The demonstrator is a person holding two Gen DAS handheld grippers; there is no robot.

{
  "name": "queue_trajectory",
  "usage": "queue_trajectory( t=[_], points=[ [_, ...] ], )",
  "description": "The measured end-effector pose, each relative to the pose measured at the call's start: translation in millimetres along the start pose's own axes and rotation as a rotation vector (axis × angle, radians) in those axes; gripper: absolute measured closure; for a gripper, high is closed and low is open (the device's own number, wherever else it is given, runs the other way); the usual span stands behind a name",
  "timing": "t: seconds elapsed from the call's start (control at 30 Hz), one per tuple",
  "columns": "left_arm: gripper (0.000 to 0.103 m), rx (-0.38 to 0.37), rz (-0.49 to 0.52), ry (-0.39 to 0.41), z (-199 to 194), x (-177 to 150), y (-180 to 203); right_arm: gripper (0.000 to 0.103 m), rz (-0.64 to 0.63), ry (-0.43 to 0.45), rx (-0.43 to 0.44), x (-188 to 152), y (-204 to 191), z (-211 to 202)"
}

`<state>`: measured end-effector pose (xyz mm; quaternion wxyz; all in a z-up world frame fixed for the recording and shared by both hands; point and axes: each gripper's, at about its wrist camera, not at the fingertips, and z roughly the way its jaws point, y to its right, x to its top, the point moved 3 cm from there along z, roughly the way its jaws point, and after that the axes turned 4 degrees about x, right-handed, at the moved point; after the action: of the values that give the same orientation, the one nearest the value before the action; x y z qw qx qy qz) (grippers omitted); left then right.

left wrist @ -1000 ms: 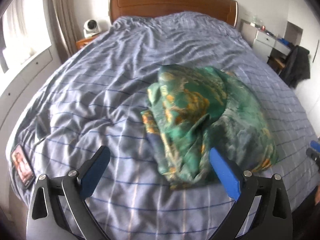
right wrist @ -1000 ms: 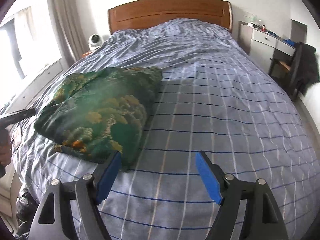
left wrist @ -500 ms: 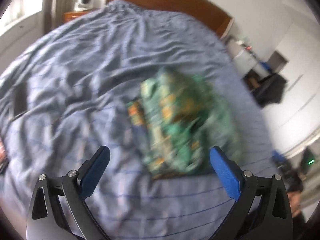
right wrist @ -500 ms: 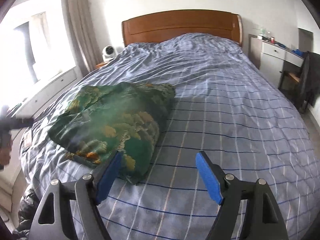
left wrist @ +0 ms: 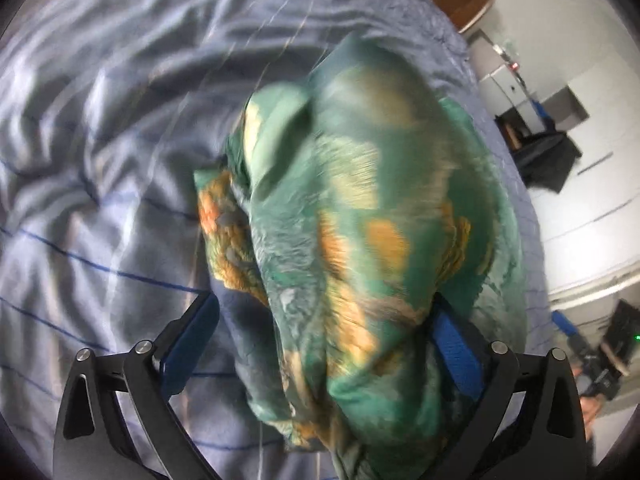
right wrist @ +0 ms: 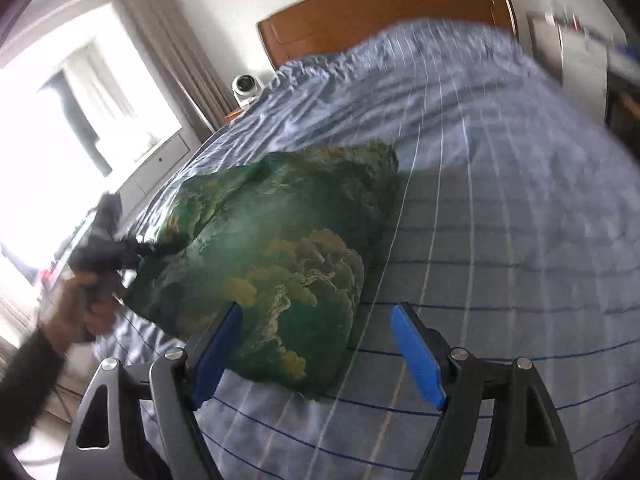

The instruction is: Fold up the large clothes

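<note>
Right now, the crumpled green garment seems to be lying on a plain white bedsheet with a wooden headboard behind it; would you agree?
Not quite: the bedding is blue-grey with thin stripes, not plain white. The right wrist view shows this most clearly. The rest holds: the green garment lies crumpled on it, and the wooden headboard stands behind.

From the right wrist view, open striped duvet [right wrist: 500, 240] spreads from twelve to four o'clock. The bunched green printed garment [right wrist: 280, 256] blocks nine to eleven. Past it, the headboard [right wrist: 380, 16] closes twelve o'clock, with a dresser [right wrist: 580, 60] at one.
</note>
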<state>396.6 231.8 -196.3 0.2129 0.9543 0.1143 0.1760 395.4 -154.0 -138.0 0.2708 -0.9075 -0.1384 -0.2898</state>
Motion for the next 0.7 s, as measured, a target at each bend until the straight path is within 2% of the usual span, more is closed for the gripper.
queue_trajectory(
  t=[0.2,0.27,0.4,0.47,0.53,0.6,0.63,0.67,0.7],
  points=[
    [0.000,-0.086,-0.006,-0.029,25,-7,-14,0.024,0.161,-0.108,0.130,-1,42,63],
    [0.000,-0.122,-0.018,-0.036,30,-11,-19,0.024,0.205,-0.134,0.200,-2,48,81],
    [0.000,-0.148,-0.020,-0.034,38,-14,-22,0.024,0.253,-0.175,0.296,-4,51,115],
    [0.000,-0.161,-0.024,-0.031,40,-16,-25,0.022,0.309,-0.188,0.354,-3,56,129],
    [0.000,-0.170,-0.023,-0.027,42,-16,-25,0.022,0.374,-0.238,0.414,-2,62,148],
    [0.000,-0.164,-0.038,-0.034,46,-14,-23,0.026,0.363,-0.248,0.395,3,60,155],
    [0.004,-0.145,-0.036,-0.036,48,-12,-22,0.028,0.303,-0.245,0.352,6,51,153],
    [0.013,-0.128,-0.022,-0.029,45,-12,-16,0.029,0.187,-0.229,0.267,11,34,148],
    [0.031,-0.112,-0.001,-0.006,37,-13,-8,0.031,0.113,-0.214,0.213,13,22,143]
  ],
)
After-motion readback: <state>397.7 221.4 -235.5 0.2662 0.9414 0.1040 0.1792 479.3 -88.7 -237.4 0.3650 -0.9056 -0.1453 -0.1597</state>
